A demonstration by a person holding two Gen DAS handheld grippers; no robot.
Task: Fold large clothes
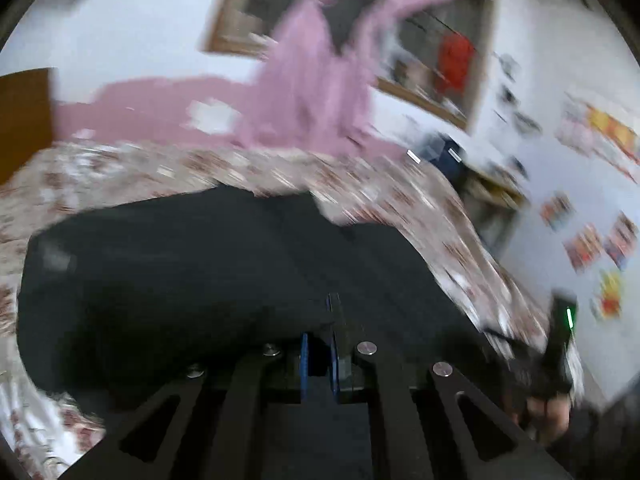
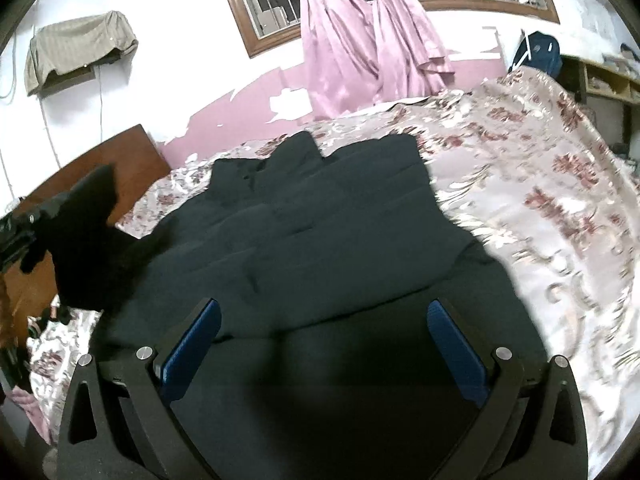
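Note:
A large dark garment [image 2: 320,220] lies spread on the floral bedspread [image 2: 540,200]. My right gripper [image 2: 322,306] hovers open over its near part, blue pads wide apart with nothing pinched between them. At the far left of the right wrist view, my left gripper [image 2: 24,220] holds a flap of the garment lifted off the bed. In the blurred left wrist view, the left gripper [image 1: 326,320] is shut, its pads together on the dark garment [image 1: 160,272]. The right-hand device [image 1: 560,340] shows at the lower right there.
A brown headboard [image 2: 120,152] stands at the left end of the bed. Pink curtains [image 2: 360,48] hang from the window behind it. A blue bag [image 2: 536,52] and a shelf [image 2: 608,76] are at the far right, and a cloth-covered box [image 2: 80,48] hangs on the wall.

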